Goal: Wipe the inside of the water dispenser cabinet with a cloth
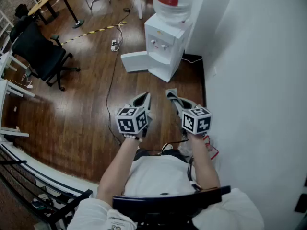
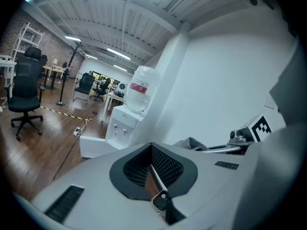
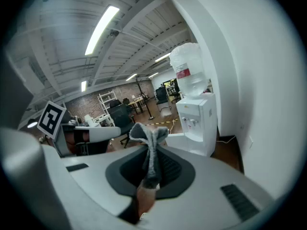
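Head view: both grippers are held out over the wooden floor (image 1: 96, 104), side by side, apart from each other.

Right gripper (image 1: 171, 94): jaws pinched on a grey cloth (image 3: 149, 143). In the right gripper view the cloth stands up from between the pads, folded over in a loop at the top; its lower end is squeezed in the jaws. In the head view the cloth shows only as a small grey tuft at the gripper tip. The left gripper view catches it as a grey lump (image 2: 192, 143) at 2 o'clock.

Left gripper (image 1: 144, 98): jaws pressed together, nothing between them; the pads meet in one thin seam.

Water dispenser (image 1: 165, 44): at 12 o'clock from both grippers, well apart from them, white, standing on the floor against the white wall (image 1: 259, 80) at 3 o'clock. Cabinet door (image 1: 135, 61) is swung open toward 9 o'clock. The cloth is not near the cabinet.

Bottle (image 1: 172, 1) on top, cut off by the frame's upper edge.

Cabinet interior: not readable in any view; the head view looks from above, and in both gripper views the opening is too small.

A black cable (image 1: 111, 85) runs across the floor to a power strip (image 1: 114, 45) at 11 o'clock. Office chair (image 1: 41, 51) at 10 o'clock, far off.
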Demonstrator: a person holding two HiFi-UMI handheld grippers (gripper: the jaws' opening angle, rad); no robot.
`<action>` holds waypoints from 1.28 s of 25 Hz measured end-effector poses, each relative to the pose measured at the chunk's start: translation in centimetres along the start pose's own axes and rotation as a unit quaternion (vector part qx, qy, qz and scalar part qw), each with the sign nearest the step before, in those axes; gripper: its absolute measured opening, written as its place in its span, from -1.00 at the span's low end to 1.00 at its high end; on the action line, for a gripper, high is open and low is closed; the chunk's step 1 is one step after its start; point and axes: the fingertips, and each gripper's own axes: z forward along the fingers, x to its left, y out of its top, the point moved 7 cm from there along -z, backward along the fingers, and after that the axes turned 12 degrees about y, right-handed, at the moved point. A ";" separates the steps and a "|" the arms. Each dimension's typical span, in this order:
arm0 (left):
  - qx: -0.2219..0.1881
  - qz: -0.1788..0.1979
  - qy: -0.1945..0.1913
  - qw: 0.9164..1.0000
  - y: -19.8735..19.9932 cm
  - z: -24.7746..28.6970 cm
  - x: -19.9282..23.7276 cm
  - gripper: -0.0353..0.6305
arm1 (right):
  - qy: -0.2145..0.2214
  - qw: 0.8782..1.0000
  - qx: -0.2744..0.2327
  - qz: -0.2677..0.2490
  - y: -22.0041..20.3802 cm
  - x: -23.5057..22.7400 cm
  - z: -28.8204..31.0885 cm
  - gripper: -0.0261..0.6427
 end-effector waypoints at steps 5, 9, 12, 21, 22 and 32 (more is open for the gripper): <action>0.016 -0.014 0.008 1.000 -2.2 1.5 -1.1 -0.92 | 0.007 1.000 -0.023 -0.003 -0.2 -2.2 -1.4 -0.82; 0.036 -0.028 0.008 0.999 -4.2 2.4 -1.7 -0.92 | 0.016 0.999 -0.027 0.032 -1.1 -4.5 -1.3 -0.82; 0.047 -0.037 0.002 0.998 -4.6 3.7 -1.5 -0.92 | 0.015 0.999 -0.027 0.039 -0.7 -5.4 -0.6 -0.82; 0.061 -0.028 -0.024 0.997 0.4 12.1 8.5 -0.92 | -0.048 0.997 -0.015 0.056 2.4 -7.6 10.9 -0.82; 0.066 -0.022 -0.025 0.997 1.1 13.5 10.6 -0.92 | -0.057 0.996 -0.016 0.065 2.7 -7.8 13.2 -0.82; 0.138 0.020 -0.085 0.987 7.6 24.8 26.5 -0.92 | -0.158 0.978 -0.029 0.132 4.2 -8.5 30.8 -0.82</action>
